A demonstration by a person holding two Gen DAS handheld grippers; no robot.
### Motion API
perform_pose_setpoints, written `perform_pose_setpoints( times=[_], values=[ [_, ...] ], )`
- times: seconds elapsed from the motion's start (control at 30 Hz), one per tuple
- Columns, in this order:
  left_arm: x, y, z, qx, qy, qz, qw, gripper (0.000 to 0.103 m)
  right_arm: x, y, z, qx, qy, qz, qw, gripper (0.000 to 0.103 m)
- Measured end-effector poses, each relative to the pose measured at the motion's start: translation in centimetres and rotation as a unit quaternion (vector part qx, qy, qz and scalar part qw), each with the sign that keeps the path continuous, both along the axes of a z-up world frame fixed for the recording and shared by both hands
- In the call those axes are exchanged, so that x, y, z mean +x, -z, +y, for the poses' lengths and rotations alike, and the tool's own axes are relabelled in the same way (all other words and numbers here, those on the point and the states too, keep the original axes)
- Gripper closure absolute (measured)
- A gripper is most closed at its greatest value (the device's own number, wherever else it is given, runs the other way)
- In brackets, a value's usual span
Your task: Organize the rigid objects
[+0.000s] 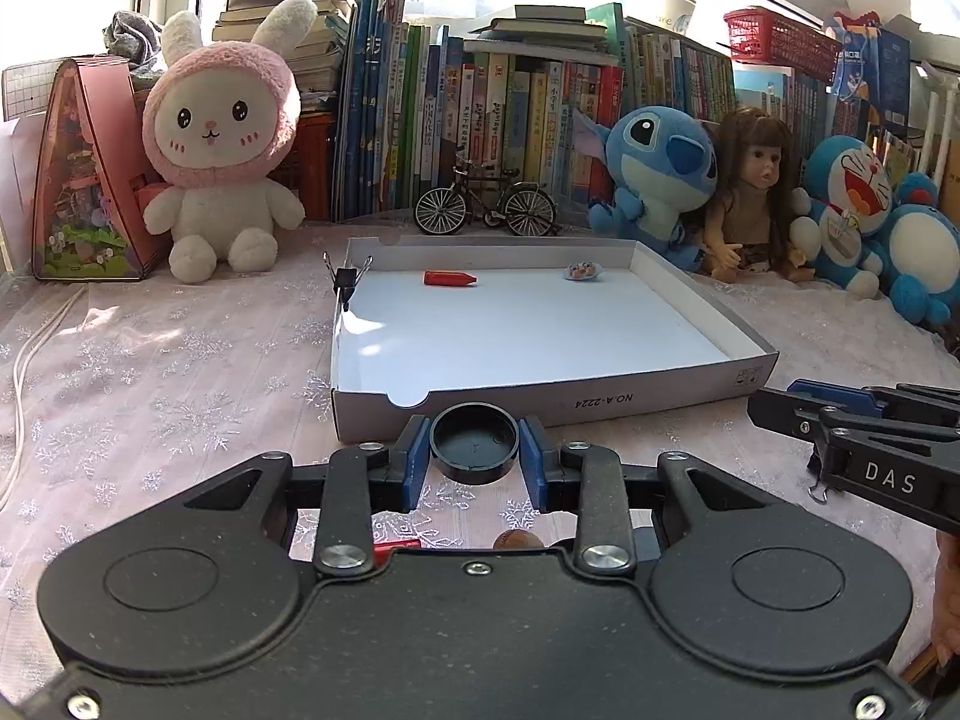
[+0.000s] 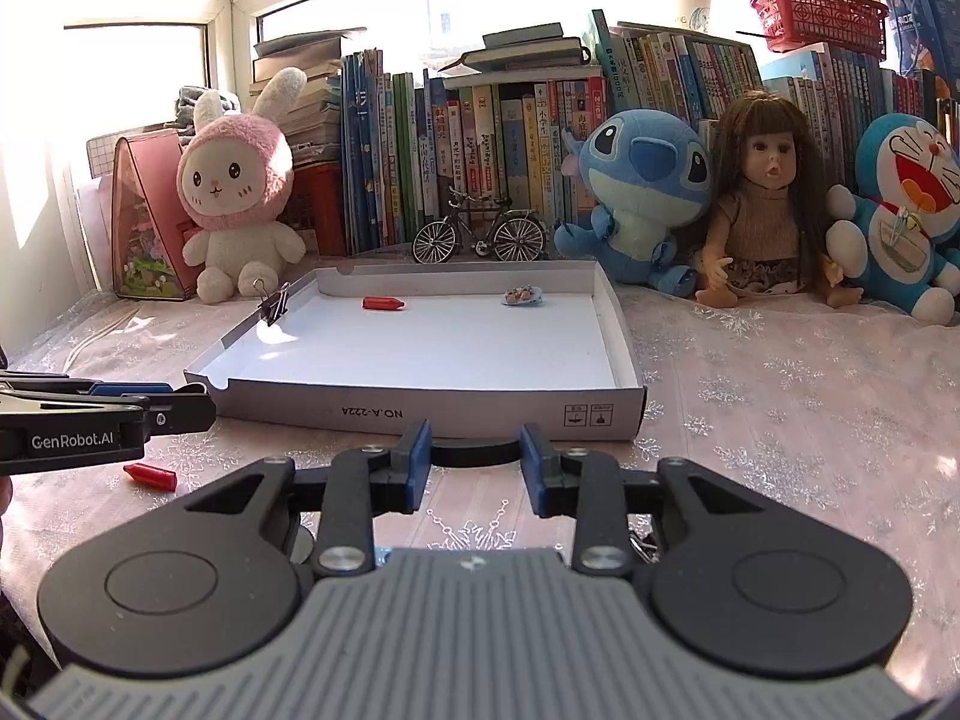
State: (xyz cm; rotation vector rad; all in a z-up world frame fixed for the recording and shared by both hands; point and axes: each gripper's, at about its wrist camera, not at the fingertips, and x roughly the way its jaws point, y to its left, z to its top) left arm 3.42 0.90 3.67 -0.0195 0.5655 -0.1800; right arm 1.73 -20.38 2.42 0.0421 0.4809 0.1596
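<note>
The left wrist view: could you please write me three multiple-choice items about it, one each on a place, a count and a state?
1. Where does the small dish lie?
A. Inside the box, near its far wall
B. On the cloth outside the box
C. Between the jaws

2. How many red crayons lie inside the box?
A. None
B. One
C. Three

3. How is the left gripper?
A. Open and empty
B. Shut on the black cap
C. Out of view

Answers: 1 A, the small dish sits by the far wall of the box. 2 B, a single red crayon lies there. 3 B, the left gripper has both pads against the black cap.
</note>
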Motion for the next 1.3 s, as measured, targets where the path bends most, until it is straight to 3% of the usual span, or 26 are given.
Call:
perform_pose_setpoints(
  times=[0.4, 0.73, 1.0, 1.2, 1.3],
  values=[
    [4.8, -0.4, -0.8, 0.004, -0.006, -0.017, 0.9998, 0.073, 3.3, -0.6, -0.3, 0.009, 0.026, -0.018, 0.999, 0.066],
    [9.8, 0.4, -1.5, -0.009, -0.007, -0.003, 0.9999, 0.073, 7.0, -0.5, 0.0, 0.02, 0.038, -0.022, 0.999, 0.066],
    [14.2, 2.8, -2.3, 0.015, -0.015, 0.024, 0.9995, 0.073, 9.9, 0.1, -0.1, 0.029, 0.051, -0.019, 0.998, 0.066],
    [16.7, 4.0, -3.2, 0.046, -0.004, 0.019, 0.9987, 0.073, 12.2, 0.6, -0.1, 0.028, 0.06, -0.017, 0.998, 0.066],
    [18.0, 4.4, -3.2, 0.044, -0.005, 0.025, 0.9987, 0.073, 13.5, 0.9, -0.4, 0.034, 0.066, -0.009, 0.997, 0.066]
  ],
)
